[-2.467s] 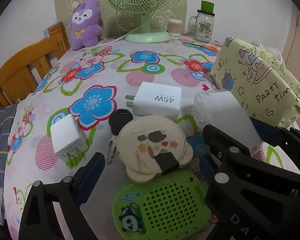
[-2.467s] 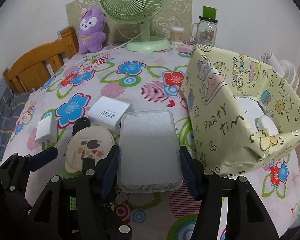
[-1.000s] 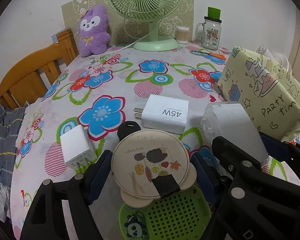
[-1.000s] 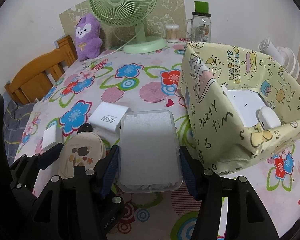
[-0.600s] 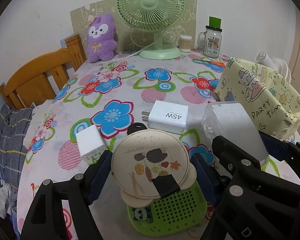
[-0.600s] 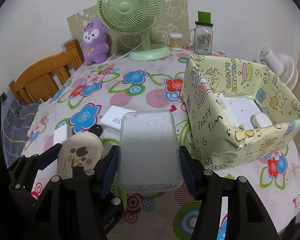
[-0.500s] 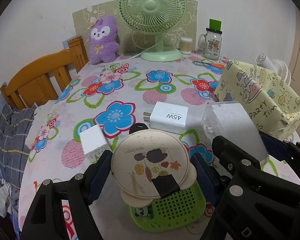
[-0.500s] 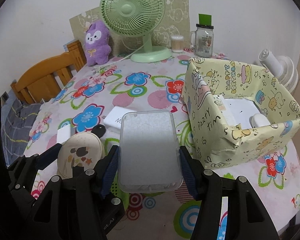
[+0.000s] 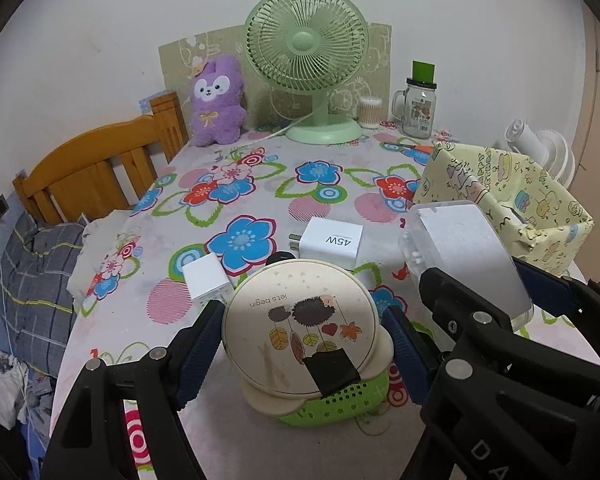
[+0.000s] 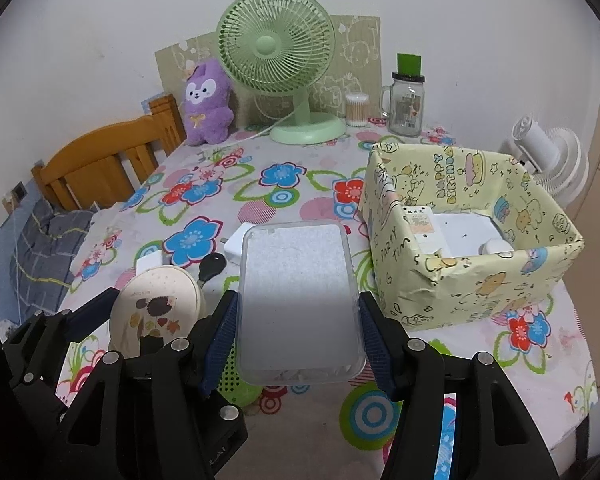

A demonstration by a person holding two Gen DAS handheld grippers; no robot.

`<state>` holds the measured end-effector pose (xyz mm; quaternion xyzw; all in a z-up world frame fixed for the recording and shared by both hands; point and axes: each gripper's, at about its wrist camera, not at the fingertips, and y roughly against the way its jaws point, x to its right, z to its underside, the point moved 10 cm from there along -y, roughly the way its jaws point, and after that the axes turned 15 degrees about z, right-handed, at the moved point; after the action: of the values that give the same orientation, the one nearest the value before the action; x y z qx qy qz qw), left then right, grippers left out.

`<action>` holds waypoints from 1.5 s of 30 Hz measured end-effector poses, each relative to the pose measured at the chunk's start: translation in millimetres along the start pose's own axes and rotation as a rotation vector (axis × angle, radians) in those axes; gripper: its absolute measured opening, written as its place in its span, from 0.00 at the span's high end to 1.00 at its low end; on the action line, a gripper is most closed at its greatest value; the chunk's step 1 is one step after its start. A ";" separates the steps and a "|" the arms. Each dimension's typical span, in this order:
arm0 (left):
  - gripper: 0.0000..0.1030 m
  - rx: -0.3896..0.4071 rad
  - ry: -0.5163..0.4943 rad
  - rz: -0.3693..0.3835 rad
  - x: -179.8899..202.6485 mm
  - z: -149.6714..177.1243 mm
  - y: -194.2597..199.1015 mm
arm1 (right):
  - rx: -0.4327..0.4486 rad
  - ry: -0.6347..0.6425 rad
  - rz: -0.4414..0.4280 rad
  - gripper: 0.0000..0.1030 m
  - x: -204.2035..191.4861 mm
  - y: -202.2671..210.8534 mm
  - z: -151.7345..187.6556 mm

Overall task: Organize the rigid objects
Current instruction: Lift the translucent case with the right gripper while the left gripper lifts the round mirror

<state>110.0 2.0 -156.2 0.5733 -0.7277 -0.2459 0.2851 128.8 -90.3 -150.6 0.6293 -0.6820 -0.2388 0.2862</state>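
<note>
Rigid objects are in both grips, clear of the table. Left gripper (image 9: 302, 340) is clamped across the round cream case (image 9: 302, 326), pads on its curved rim only; the edge is smooth, so the case could rotate or squirt out if tilted. Right gripper (image 10: 298, 332) is clamped across the frosted plastic case (image 10: 298, 300) near its lower end, with most of its length sticking out ahead of the pads; that overhang could lever it loose or catch the wall of the yellow paper box (image 10: 472, 280) on the way in. The two tools sit close side by side, the right one's finger just beside the round case, so a bump between them seems likely if both swing toward the box together. Box walls look thin and creased; a knock might fold them. Green perforated speaker (image 9: 336, 404), 45W charger (image 9: 332, 242), small white charger (image 9: 206, 282) and black key (image 10: 212, 268) lie on the floral tablecloth (image 9: 260, 168) below, unsorted.
</note>
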 end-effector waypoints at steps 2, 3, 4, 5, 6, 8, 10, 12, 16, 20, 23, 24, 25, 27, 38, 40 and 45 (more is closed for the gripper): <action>0.21 0.008 -0.002 -0.001 1.2 -0.5 4.9 | 0.008 0.003 -0.002 0.40 0.6 4.9 -0.6; 0.21 0.013 -0.003 -0.004 2.2 -1.0 8.0 | 0.013 0.006 -0.003 0.40 0.9 7.6 -1.1; 0.21 0.015 -0.003 -0.005 2.8 -1.3 9.7 | 0.016 0.008 -0.005 0.40 1.2 10.0 -1.5; 0.21 0.019 -0.002 -0.006 3.6 -1.9 12.0 | 0.021 0.009 -0.005 0.40 1.9 13.3 -2.2; 0.21 0.025 -0.002 -0.007 4.7 -2.5 14.9 | 0.025 0.011 -0.006 0.40 2.7 15.7 -2.9; 0.21 0.033 -0.002 -0.008 6.8 -3.9 19.6 | 0.033 0.013 -0.007 0.40 4.3 20.4 -4.1; 0.21 0.039 0.000 -0.001 9.8 -5.4 23.8 | 0.038 0.008 -0.003 0.40 7.1 25.8 -5.4; 0.21 0.044 -0.002 0.002 11.8 -7.1 27.6 | 0.043 0.004 0.001 0.40 9.4 30.6 -6.8; 0.21 0.060 -0.010 0.000 16.6 -11.3 35.7 | 0.061 0.004 0.003 0.40 13.3 40.2 -10.4; 0.21 0.072 -0.015 -0.002 20.4 -15.9 41.9 | 0.072 0.002 0.003 0.40 16.0 47.3 -13.3; 0.21 0.079 -0.017 0.000 22.4 -19.7 45.3 | 0.080 0.001 0.005 0.40 18.1 51.7 -17.4; 0.21 0.081 -0.017 0.001 23.3 -21.3 46.5 | 0.082 0.001 0.006 0.40 18.8 53.4 -18.6; 0.21 0.084 -0.017 0.000 23.9 -23.0 47.7 | 0.085 0.001 0.005 0.40 19.6 54.9 -20.0; 0.21 0.094 -0.020 -0.003 25.9 -27.6 51.1 | 0.096 0.000 0.003 0.40 21.5 59.1 -24.2; 0.21 0.112 -0.042 -0.008 41.4 -45.5 50.5 | 0.116 -0.022 -0.001 0.40 40.4 61.2 -39.9; 0.21 0.110 -0.044 -0.005 45.9 -47.9 47.7 | 0.114 -0.024 0.002 0.40 45.0 59.5 -41.8; 0.21 0.114 -0.047 -0.003 58.6 -55.3 41.9 | 0.118 -0.025 0.005 0.40 58.0 55.1 -48.7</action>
<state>108.9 -47.5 -80.0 0.5840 -0.7461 -0.2176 0.2345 120.1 -141.2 -72.5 0.6403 -0.7001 -0.2052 0.2404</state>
